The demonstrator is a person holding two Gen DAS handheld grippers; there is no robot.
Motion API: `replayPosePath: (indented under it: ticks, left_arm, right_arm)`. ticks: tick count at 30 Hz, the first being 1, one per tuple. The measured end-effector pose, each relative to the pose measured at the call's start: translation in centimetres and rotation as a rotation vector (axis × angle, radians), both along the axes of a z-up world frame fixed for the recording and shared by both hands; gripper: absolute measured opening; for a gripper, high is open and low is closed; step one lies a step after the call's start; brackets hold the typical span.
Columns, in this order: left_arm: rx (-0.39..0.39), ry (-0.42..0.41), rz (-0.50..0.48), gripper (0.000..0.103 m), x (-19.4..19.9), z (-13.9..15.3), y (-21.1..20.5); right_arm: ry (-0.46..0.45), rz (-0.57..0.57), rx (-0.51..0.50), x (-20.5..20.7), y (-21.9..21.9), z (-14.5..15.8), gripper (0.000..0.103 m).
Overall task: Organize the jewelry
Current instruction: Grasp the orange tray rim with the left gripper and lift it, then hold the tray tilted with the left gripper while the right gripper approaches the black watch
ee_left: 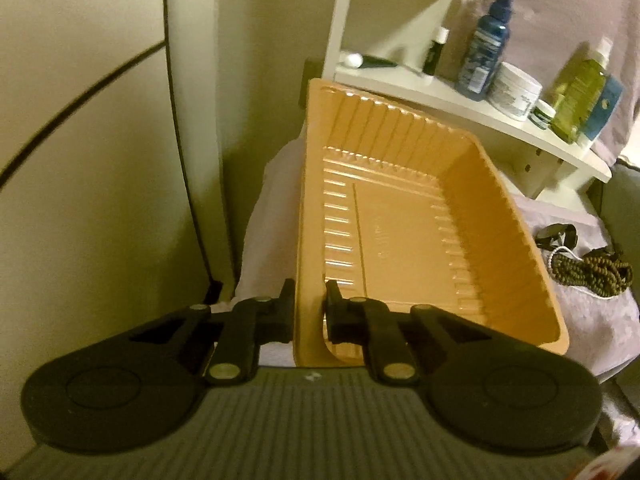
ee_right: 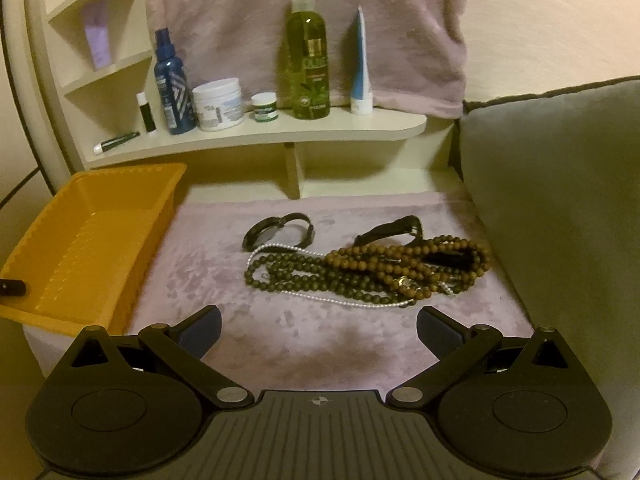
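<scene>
A white corner shelf [ee_right: 256, 136] of toiletry bottles [ee_right: 308, 52] stands against a cream wall [ee_right: 540, 20], beside a grey cushion [ee_right: 560, 200].

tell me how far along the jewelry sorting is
Early stage. The left tool is clamped on the rim of the orange tray, which is empty. The right tool is open, short of the pile. Bead necklaces and two watches remain on the cloth.

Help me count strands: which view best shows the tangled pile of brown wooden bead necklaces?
The right wrist view: the tangled pile of brown wooden bead necklaces lies central and unobstructed. The left wrist view catches only its edge, beside the orange tray.
</scene>
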State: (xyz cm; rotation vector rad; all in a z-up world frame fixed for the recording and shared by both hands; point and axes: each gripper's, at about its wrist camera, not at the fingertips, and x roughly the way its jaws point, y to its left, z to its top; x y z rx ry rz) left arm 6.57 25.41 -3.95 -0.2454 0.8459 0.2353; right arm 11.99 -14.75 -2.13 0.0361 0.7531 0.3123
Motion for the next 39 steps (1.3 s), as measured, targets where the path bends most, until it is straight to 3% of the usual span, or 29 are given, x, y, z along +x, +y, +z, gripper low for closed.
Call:
replayPosePath:
  ticks: [10, 20, 27, 36, 39]
  left_arm:
    - [0.106, -0.020, -0.003, 0.012, -0.6, 2.4, -4.4]
    - [0.129, -0.059, 0.045, 0.011, -1.4, 2.5, -5.6]
    - [0.064, -0.074, 0.060, 0.012, -1.1, 1.5, -5.6]
    - [-0.054, -0.038, 0.113, 0.012, -0.5, -2.1, -3.3]
    - [-0.042, -0.034, 0.106, 0.013, -0.1, -2.4, -2.5]
  right_arm:
    - [-0.024, -0.038, 0.065, -0.6, -2.9, 0.5, 0.103]
    - [-0.022, -0.080, 0.115, -0.8, -6.0, -0.3, 0.103]
    - [-0.011, -0.116, 0.130, -0.5, -7.7, -0.8, 0.103]
    - [-0.004, -0.124, 0.121, -0.1, -8.0, -0.9, 0.103]
    - [-0.001, -0.124, 0.114, 0.2, -7.6, -0.9, 0.103]
